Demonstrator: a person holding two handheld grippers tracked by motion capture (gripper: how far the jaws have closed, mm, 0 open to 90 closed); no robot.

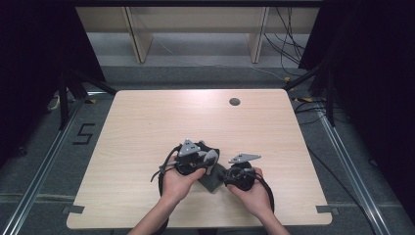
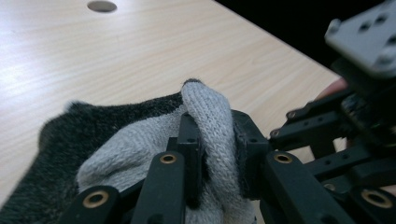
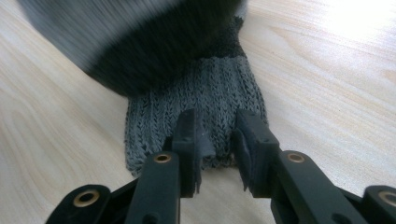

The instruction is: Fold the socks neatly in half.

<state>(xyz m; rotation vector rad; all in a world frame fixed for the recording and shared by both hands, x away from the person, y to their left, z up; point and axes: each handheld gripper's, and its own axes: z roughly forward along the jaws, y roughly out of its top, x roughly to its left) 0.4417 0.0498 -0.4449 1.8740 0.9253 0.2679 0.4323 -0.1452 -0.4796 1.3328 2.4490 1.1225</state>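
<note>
Both grippers are seen low on the wooden table (image 1: 147, 127), near its 6 o'clock edge in the high view, each held in one hand of the person. In that view the left gripper (image 1: 208, 159) lies at about 9 o'clock of the right gripper (image 1: 226, 177), the two just beside each other, with a knitted sock (image 1: 211, 182) between and beneath them.

In the left gripper view, the left gripper (image 2: 215, 140) is seen clamped on a raised fold of the sock (image 2: 205, 112): light grey knit is pinched between the two black jaws and stands up above them toward 12 o'clock, capped by a dark tip. A darker grey band of the sock is spread out at 9 o'clock of the jaws, lying on the table (image 2: 140, 46). The other gripper, with its grey plate, is seen at 3 o'clock.

In the right gripper view, the right gripper (image 3: 217, 140) is seen with its jaws a little apart, set at the ribbed cuff of the sock (image 3: 196, 98). The cuff's edge lies flat on the table (image 3: 327, 93) and reaches into the gap between the jaws; the pads are not seen pressing on it. At 12 o'clock, the rest of the sock is blurred and dark.

A round hole (image 1: 234, 102) is seen in the tabletop at 12 o'clock of the grippers, well apart from them.
</note>
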